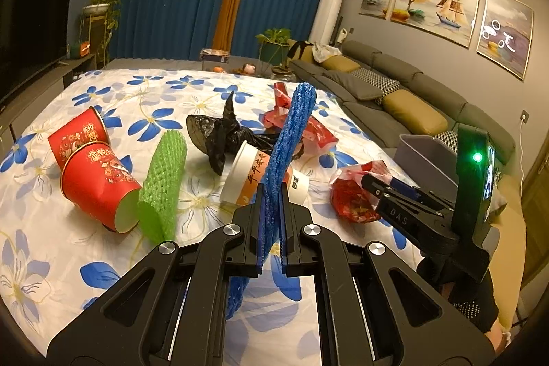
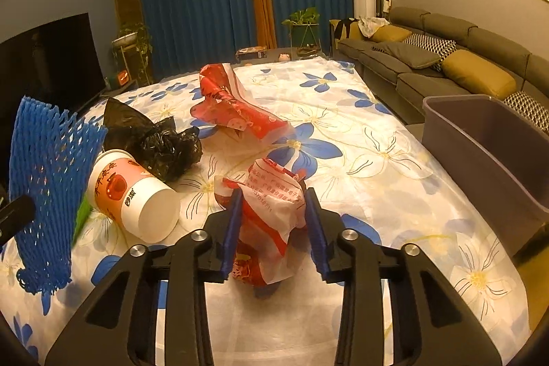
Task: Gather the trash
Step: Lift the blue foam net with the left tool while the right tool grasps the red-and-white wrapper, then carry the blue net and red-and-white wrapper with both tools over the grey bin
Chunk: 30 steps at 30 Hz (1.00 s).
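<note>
Left gripper (image 1: 271,211) — jaws pinching a blue foam net sleeve (image 1: 291,132); right gripper (image 2: 274,222) — jaws spread around a crumpled red-and-white wrapper (image 2: 274,194) on the floral-clothed table (image 2: 377,160).

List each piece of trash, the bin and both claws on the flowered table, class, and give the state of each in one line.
left claw: shut on blue foam net
blue foam net: held up off the table
right claw: open around crumpled red wrapper
crumpled red wrapper: on the table, not yet squeezed
white paper cup: on its side
red paper cups: tipped over, nested
green foam net: lying beside them
black bag: crumpled
grey bin: open
</note>
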{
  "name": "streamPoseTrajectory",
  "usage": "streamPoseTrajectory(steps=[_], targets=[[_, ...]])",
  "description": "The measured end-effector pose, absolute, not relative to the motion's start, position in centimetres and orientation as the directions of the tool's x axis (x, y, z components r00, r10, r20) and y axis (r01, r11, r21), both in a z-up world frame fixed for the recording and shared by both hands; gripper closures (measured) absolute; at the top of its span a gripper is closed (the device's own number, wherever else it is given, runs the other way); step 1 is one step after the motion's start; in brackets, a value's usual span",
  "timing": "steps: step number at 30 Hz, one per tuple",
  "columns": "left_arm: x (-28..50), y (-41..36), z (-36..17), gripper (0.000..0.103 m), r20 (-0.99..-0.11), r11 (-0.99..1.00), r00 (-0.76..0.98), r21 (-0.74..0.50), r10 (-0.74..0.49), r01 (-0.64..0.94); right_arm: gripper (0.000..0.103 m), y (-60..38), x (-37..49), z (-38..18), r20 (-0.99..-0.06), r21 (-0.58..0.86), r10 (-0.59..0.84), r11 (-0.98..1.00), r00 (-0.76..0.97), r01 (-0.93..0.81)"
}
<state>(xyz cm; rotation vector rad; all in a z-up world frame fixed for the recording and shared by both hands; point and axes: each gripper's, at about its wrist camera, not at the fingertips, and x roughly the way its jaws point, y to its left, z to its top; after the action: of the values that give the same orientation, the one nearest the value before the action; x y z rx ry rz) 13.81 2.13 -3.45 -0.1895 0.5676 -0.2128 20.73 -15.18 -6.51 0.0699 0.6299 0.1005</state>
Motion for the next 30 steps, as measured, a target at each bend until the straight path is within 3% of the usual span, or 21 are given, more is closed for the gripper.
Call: streamPoseTrajectory(steps=[10, 30], targets=[[13.7, 2.5, -3.4, 0.097, -0.505, 0.96, 0.828, -0.246, -0.242, 0.131, 0.08, -15.4, 20.2, -6.4, -0.571, 0.101, 0.11, 0.993, 0.814, -0.064], [14.0, 0.4, -1.1, 0.097, -0.475, 0.958, 0.839, -0.23, -0.266, 0.173, 0.08, -17.0, 15.4, -3.3, -0.46, 0.123, 0.061, 0.992, 0.886, -0.004]])
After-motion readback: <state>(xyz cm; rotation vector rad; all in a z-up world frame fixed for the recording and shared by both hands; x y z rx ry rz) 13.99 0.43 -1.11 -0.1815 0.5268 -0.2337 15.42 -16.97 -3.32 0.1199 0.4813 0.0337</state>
